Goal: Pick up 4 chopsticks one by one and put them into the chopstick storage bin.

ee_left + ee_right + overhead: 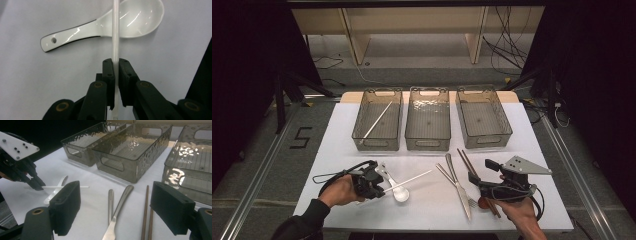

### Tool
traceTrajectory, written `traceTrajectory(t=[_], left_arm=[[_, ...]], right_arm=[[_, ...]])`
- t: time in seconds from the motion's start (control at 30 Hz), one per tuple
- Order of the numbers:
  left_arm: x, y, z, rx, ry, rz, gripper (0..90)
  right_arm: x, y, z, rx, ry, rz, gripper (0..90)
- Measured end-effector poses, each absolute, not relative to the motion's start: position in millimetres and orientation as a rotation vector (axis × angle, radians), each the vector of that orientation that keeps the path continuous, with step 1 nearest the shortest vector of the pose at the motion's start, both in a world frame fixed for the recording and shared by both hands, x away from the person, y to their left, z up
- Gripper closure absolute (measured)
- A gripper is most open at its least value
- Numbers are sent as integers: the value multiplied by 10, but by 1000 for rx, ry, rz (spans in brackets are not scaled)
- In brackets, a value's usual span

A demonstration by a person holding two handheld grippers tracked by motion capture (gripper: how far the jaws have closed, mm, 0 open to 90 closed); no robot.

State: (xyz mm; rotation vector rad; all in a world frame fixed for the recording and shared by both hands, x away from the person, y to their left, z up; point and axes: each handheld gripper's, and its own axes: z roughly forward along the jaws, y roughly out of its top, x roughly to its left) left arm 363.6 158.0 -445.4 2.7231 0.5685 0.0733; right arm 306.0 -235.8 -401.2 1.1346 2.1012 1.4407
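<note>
Left gripper (379,186), seen from above at about 8 o'clock on the white table (432,210): its black jaws are pressed onto a slim white chopstick (409,180), pinching it near one end. The stick is round, smooth and glossy, and runs from the jaws toward 2 o'clock. In the left gripper view the jaw pads clamp the stick from both sides while it crosses over a white ceramic spoon (117,21), whose deep oval bowl lies at 1 o'clock and whose flat handle, dark-edged and pierced by a small hole, points to 9 o'clock. No earlier picture is supplied for comparison.

Right gripper (479,186), at about 5 o'clock on the table, carries a grey three-cornered plate. In the right gripper view its two blocky, matte black pads (66,206) are spread wide apart with nothing between them. Ahead of them lie a brushed-metal knife (120,210) with a rounded handle, a second metal handle (110,203) just beside it, and two thin brown chopsticks (145,212) of wood-like finish, side by side.

Three rectangular bins of clear smoky plastic, with rippled walls and cut-out handles, stand in a row at 12 o'clock: left bin (362,131), middle bin (428,144), right bin (504,127). The left bin holds a second white stick (376,121) laid diagonally.
</note>
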Motion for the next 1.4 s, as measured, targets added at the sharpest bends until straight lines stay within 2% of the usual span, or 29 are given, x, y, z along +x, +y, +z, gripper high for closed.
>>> traceTrajectory(t=[0.4,0.8,1.4], left_arm=[[3686,1616,-4300,2582,662,70,836],[3723,1646,-4225,2510,726,86,837],[3937,1803,-3961,2374,821,154,837]], right_arm=[[3060,-2364,-4010,1143,2097,1444,249],[3062,-2362,-4012,1144,2096,1445,249],[3075,-2374,-4021,1160,2089,1448,249]])
